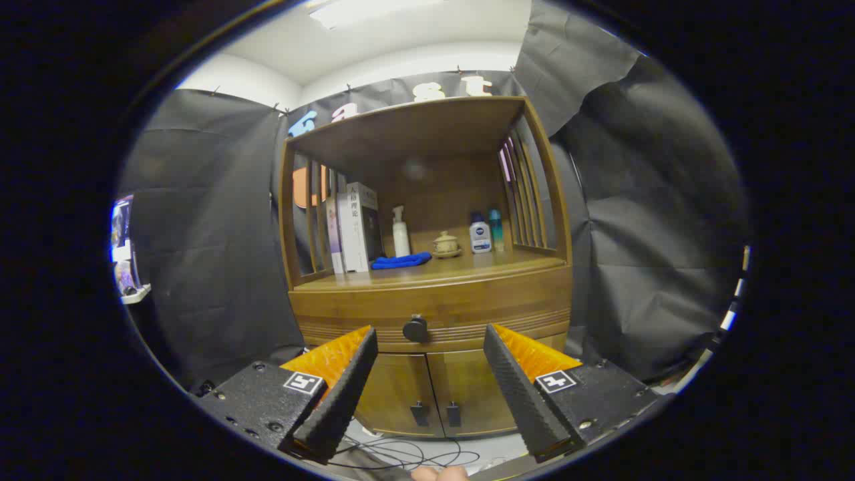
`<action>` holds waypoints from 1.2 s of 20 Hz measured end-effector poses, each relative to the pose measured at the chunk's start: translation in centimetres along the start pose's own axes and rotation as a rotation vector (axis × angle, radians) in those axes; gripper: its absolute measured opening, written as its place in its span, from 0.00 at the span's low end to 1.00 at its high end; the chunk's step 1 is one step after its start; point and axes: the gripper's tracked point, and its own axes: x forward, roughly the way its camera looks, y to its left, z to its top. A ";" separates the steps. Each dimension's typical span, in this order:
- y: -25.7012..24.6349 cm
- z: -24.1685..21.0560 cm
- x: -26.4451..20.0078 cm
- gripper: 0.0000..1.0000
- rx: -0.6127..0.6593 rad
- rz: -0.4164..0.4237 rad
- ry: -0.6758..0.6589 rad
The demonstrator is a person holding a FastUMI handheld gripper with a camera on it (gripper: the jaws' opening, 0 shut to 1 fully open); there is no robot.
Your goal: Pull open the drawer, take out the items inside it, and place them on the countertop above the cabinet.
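Note:
A wooden cabinet stands ahead with a closed drawer (467,304) under its countertop (481,266). A round dark knob (415,329) sits at the middle of the drawer front. My gripper (431,337) is open, its two fingertips level with the knob, one on each side of it and still short of it. Nothing is between the fingers. The drawer's contents are hidden.
On the countertop stand books (354,227), a white pump bottle (400,232), a blue cloth (401,260), a small lidded pot (445,244), and two small bottles (486,232). Two lower doors (434,391) are closed. Cables (401,454) lie on the floor. Slatted sides and a top shelf enclose the counter.

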 end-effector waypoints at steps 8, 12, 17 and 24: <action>0.6 -0.7 0.6 1.00 -0.011 0.010 0.010; 0.5 -0.8 0.8 1.00 -0.012 0.006 0.013; 0.3 -1.6 0.9 1.00 -0.009 -0.004 0.033; 0.2 -1.6 0.6 1.00 -0.011 -0.006 0.033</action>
